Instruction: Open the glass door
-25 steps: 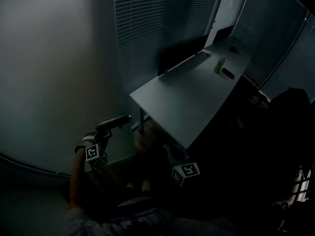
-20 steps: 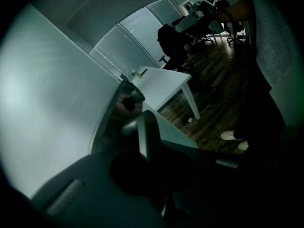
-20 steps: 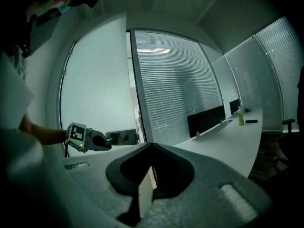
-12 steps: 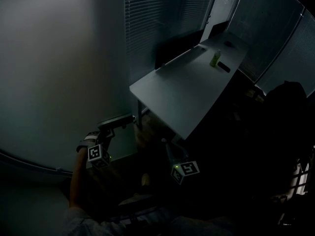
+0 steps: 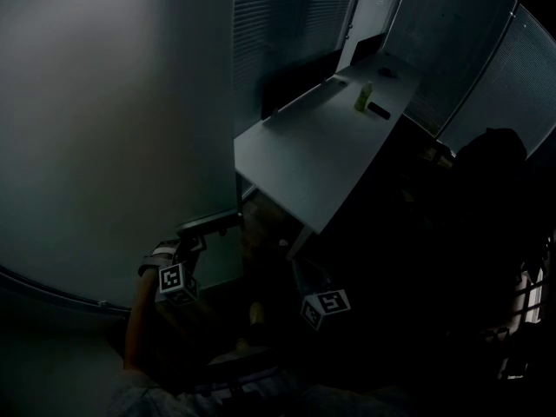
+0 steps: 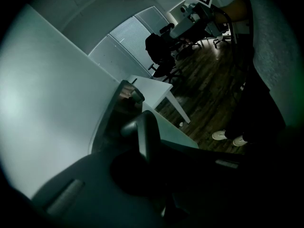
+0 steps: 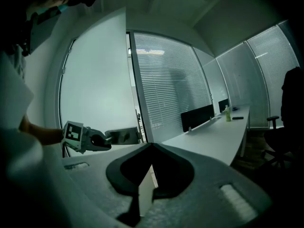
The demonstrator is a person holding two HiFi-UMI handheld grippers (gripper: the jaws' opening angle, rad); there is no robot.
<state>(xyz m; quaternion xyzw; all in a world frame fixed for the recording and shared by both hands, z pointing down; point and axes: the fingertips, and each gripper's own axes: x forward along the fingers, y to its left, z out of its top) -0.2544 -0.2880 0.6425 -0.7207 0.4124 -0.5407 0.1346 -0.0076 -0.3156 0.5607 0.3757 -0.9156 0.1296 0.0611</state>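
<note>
The frosted glass door [image 5: 113,129] fills the left of the head view as a pale panel, its free edge running down towards the dark handle [image 5: 215,223]. My left gripper [image 5: 201,229] is shut on that handle, and its marker cube hangs just below. In the left gripper view the handle [image 6: 144,137] stands as a dark bar between the closed jaws, with the door [image 6: 47,103] to the left. My right gripper [image 5: 297,269] hovers apart to the right of the door edge, shut and holding nothing. The right gripper view shows the left gripper [image 7: 107,139] at the handle [image 7: 124,135].
A long white desk [image 5: 304,155] runs away just beyond the door edge, carrying a green bottle [image 5: 363,96] and a dark divider screen [image 5: 300,85]. Window blinds [image 5: 287,16] line the far wall. A dark office chair [image 5: 491,172] stands to the right. The person's shoes [image 6: 229,137] are on wooden floor.
The door's free edge has swung to the right in the head view, with the left gripper still on the handle. Both grippers have travelled along with it, and the desk corner is nearer.
</note>
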